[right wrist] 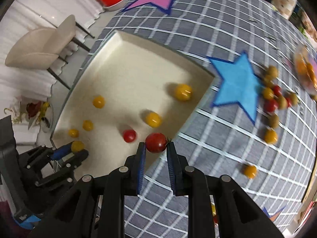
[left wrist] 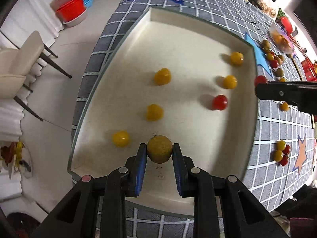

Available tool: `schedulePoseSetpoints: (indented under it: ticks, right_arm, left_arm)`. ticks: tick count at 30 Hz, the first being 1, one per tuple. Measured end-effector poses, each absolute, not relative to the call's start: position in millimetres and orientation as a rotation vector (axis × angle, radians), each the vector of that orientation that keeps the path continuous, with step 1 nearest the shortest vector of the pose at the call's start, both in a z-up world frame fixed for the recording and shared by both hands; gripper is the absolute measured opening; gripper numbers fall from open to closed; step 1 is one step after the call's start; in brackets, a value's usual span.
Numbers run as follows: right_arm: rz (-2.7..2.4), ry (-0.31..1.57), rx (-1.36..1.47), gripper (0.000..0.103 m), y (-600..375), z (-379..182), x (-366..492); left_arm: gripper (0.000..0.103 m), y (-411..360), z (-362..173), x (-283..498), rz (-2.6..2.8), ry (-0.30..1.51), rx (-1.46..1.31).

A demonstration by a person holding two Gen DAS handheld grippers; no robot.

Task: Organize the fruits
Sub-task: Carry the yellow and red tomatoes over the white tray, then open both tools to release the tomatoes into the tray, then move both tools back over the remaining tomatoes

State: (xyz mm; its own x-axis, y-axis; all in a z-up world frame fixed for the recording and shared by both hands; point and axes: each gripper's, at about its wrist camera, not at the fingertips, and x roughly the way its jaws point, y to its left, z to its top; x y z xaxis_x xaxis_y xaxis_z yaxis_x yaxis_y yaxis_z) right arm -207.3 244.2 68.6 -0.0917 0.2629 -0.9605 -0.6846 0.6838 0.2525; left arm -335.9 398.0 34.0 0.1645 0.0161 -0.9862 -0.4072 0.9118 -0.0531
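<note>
The left gripper [left wrist: 159, 148] has its blue-padded fingers [left wrist: 141, 158] nearly closed on a dull yellow-green fruit [left wrist: 159, 148], pinched at its widest part so it cannot roll out. It hangs over the cream tray [left wrist: 138, 31], near the tray's 6 o'clock edge in the left wrist view, probably so the fruit can be set down inside the walls.

The right gripper [right wrist: 156, 145] is likewise clamped almost fully closed, holding a red tomato [right wrist: 156, 142] by its sides, right above the tray's rim at about 4 o'clock of the tray in the right wrist view; it looks not quite over the floor yet.

Inside the tray lie 5 yellow fruits, among them one at 9 o'clock of the held fruit [left wrist: 120, 138], and 1 red one [left wrist: 220, 102], spread apart.

Farther out, at 3 o'clock on the checked worktop [right wrist: 208, 138], a loose pile of unsorted fruit [right wrist: 275, 99] sits just beside a blue star [right wrist: 237, 81], waiting to be collected.
</note>
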Motion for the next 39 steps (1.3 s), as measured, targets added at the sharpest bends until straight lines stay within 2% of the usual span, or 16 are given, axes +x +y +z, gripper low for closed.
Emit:
schedulePoseSetpoints:
  ticks: [10, 22, 23, 24, 26, 28, 30, 31, 32, 34, 39]
  right_arm:
    - [0.868, 1.504, -0.405, 0.023, 300, 44, -212]
    - [0.865, 1.514, -0.44, 0.024, 321, 24, -214]
    - [0.866, 1.515, -0.438, 0.024, 323, 23, -214]
    - [0.867, 1.517, -0.437, 0.024, 323, 24, -213]
    - [0.87, 1.52, -0.436, 0.024, 323, 23, -213]
    - [0.874, 1.523, -0.434, 0.025, 325, 22, -212]
    - [0.88, 1.528, -0.425, 0.03, 323, 23, -210]
    - [0.884, 1.528, -0.422, 0.044, 323, 24, -210]
    - [0.883, 1.523, -0.423, 0.067, 322, 26, -209]
    - [0.891, 1.514, -0.402, 0.083, 320, 30, -208]
    - [0.884, 1.49, -0.321, 0.083, 308, 51, -197]
  left_arm:
    - [0.027, 404, 19, -341, 0.321, 1.385, -0.347]
    - [0.028, 394, 21, -341, 0.309, 1.375, -0.277]
    - [0.03, 391, 22, -341, 0.31, 1.376, -0.275]
    - [0.049, 391, 22, -341, 0.313, 1.378, -0.27]
    - [0.075, 389, 24, -341, 0.327, 1.369, -0.261]
    - [0.075, 388, 26, -343, 0.335, 1.358, -0.242]
    - [0.075, 387, 23, -343, 0.33, 1.38, -0.236]
    - [0.075, 386, 23, -343, 0.329, 1.385, -0.232]
    - [0.075, 386, 23, -343, 0.327, 1.387, -0.232]
    - [0.075, 386, 25, -343, 0.324, 1.39, -0.237]
    - [0.075, 381, 30, -340, 0.303, 1.395, -0.216]
